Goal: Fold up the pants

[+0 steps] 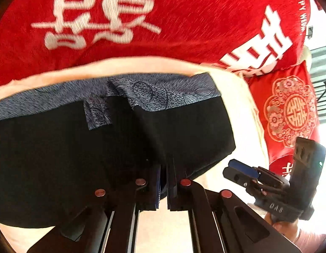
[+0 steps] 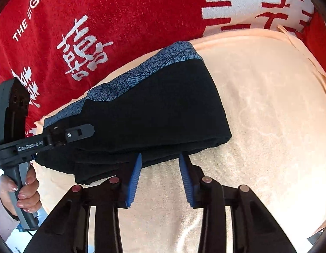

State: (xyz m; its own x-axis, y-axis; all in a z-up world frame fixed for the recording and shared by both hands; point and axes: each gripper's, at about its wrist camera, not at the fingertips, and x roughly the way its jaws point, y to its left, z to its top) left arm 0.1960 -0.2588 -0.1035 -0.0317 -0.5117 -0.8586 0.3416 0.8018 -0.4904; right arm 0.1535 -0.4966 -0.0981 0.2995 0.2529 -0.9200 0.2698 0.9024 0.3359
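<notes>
Your black pants (image 2: 154, 109) lie folded on the cream towel (image 2: 268, 126), long axis slanting from lower left to upper right, blue-patterned waistband along the far edge. Your left gripper (image 1: 163, 181) is clamped on their near edge. Your right gripper (image 2: 160, 158) tilts steeply down, jaws apart, the folded edge just at its tips.

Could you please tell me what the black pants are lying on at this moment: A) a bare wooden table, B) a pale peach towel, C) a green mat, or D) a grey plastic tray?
B: the black pants lie folded on a pale peach towel, which is spread over a red cloth with white characters.
</notes>
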